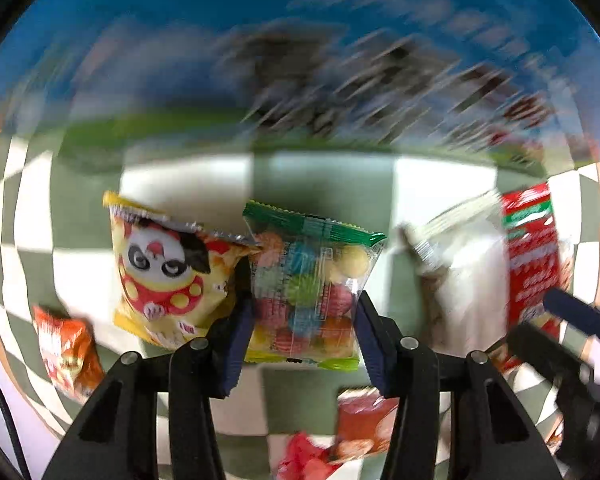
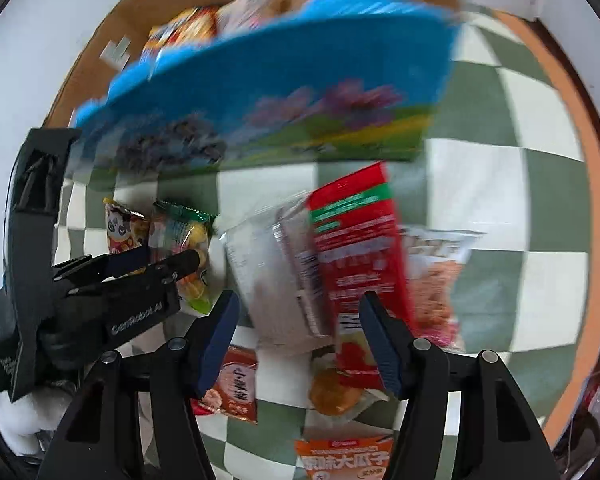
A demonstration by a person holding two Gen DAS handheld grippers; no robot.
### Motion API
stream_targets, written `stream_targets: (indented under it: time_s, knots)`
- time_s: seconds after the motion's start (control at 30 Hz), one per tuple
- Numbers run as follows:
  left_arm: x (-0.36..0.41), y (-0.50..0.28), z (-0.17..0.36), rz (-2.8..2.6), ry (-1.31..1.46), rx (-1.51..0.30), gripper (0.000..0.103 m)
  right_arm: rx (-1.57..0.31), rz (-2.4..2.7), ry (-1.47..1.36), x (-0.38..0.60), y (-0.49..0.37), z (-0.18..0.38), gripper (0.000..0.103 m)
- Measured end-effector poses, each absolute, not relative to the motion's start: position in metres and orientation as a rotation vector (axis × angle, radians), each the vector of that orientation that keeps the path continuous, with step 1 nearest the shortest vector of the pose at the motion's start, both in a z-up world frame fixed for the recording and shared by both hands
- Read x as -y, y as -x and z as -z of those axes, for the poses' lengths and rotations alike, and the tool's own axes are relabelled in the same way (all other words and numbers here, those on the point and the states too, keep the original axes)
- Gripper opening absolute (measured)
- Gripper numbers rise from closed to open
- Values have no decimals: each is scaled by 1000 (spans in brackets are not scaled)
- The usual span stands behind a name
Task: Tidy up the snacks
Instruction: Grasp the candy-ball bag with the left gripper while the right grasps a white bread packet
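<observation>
A clear candy bag with a green top lies on the checkered cloth, and my left gripper is shut on it, its blue pads against both sides. A yellow panda bag leans on the candy bag's left. In the right wrist view, my right gripper points down over a white packet and a red packet. One pad rests against each. The left gripper shows there at the candy bag. One of the right gripper's fingers rests at the red packet.
A tall blue package stands behind the snacks, in front of a cardboard box holding more packets. Orange packets, a bun packet and a patterned bag lie nearby. The table's round edge curves at right.
</observation>
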State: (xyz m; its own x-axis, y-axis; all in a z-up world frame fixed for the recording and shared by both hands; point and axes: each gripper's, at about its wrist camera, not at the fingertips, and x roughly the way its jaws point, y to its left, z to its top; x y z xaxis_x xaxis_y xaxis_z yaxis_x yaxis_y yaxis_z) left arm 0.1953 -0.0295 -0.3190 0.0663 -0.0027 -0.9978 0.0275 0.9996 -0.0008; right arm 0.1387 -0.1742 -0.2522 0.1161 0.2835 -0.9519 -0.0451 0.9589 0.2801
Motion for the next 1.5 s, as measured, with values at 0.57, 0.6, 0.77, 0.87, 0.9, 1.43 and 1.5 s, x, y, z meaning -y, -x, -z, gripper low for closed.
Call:
stream_targets:
  time_s: [0.57,0.6,0.77,0.87,0.9,1.43,1.5]
  knots:
    - [3,-159,341,46,-32,-1633,53,-1647,-250,-310,148,-127,309,54]
    - [4,-157,341,49,-37,-1632,53,-1648,-246,-324,149,-126,310,55]
    - [-24,-173,336,-38,132,-1637,47,-1590,-211,-272,144,-122,307,54]
    - [-39,-173,341,-45,253,-1653,50,-1576,-161,-403,157,-118,309,54]
    - [-40,-172,344,-25,247,-1663,52,-1566,-140,-459,163,-117,310,54]
    - [-10,-142,341,-3,21,-1604,47,-1531,-120,-274,113,-104,314,57]
    - [4,-138,334,-3,22,-1598,45,-1521,-128,-279,120,-99,304,56]
